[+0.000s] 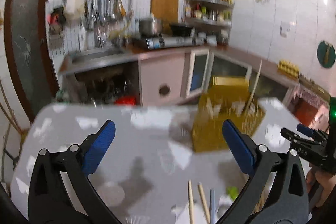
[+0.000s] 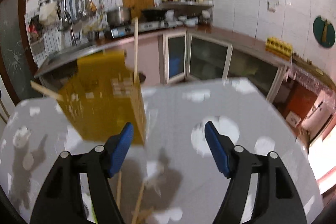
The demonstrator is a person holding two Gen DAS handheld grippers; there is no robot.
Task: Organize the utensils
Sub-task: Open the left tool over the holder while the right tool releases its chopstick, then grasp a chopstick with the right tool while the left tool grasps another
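Observation:
A yellow slotted utensil basket (image 1: 225, 119) stands on the grey table with one wooden chopstick (image 1: 254, 87) upright in it. In the right wrist view the basket (image 2: 100, 102) holds an upright chopstick (image 2: 135, 49) and another sticking out to the left (image 2: 46, 92). Loose wooden chopsticks (image 1: 196, 201) and other utensils lie at the table's near edge, between the left gripper's fingers. My left gripper (image 1: 168, 140) is open and empty above the table. My right gripper (image 2: 169, 140) is open and empty, right of the basket, with chopsticks (image 2: 139, 198) lying below it.
The grey table (image 2: 231, 171) has white patches and a round edge. A kitchen counter (image 2: 231, 35) with sink, stove and pots runs behind it. The right gripper shows at the right edge of the left wrist view (image 1: 302, 135). A green item (image 1: 232, 191) lies near the loose utensils.

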